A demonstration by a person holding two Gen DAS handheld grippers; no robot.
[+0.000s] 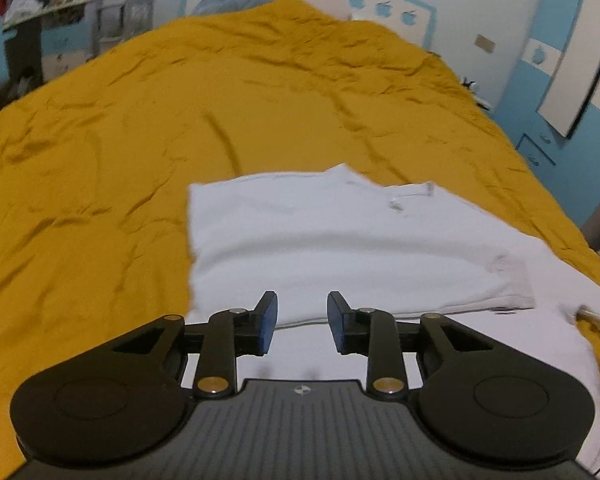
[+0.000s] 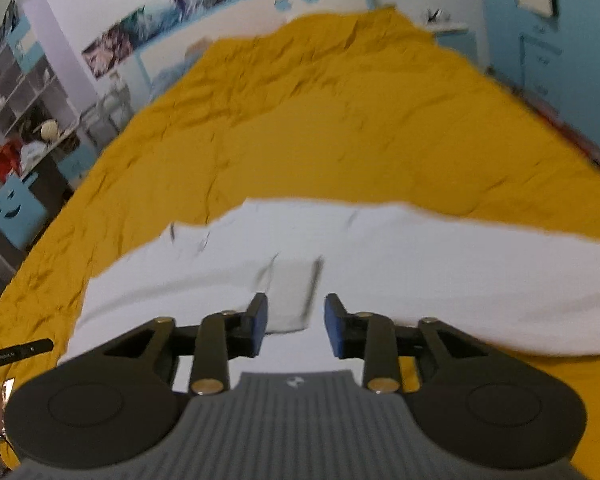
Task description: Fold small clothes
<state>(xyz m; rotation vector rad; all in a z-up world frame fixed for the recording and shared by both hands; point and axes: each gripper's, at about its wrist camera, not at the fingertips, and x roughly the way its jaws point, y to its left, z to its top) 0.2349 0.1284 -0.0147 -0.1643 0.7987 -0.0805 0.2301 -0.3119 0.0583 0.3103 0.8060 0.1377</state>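
We note left gripper (image 1: 302, 322) at lower centre, fingers apart, holding nothing. Right gripper (image 2: 296, 322) likewise, fingers parted, empty. Beyond both, white garment (image 1: 340, 240) lies partly folded, mid-frame, on mustard bed cover (image 1: 140, 120). Shelves (image 2: 24, 92) upper left.

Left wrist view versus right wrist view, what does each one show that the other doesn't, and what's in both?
Only the left wrist view shows the open left tool and a folded layer's edge across the shirt. Only the right wrist view shows the open right tool, wall posters, a shelf unit and a grey patch on the shirt. Both show the white shirt lying on the mustard bedspread, with neither tool gripping it.
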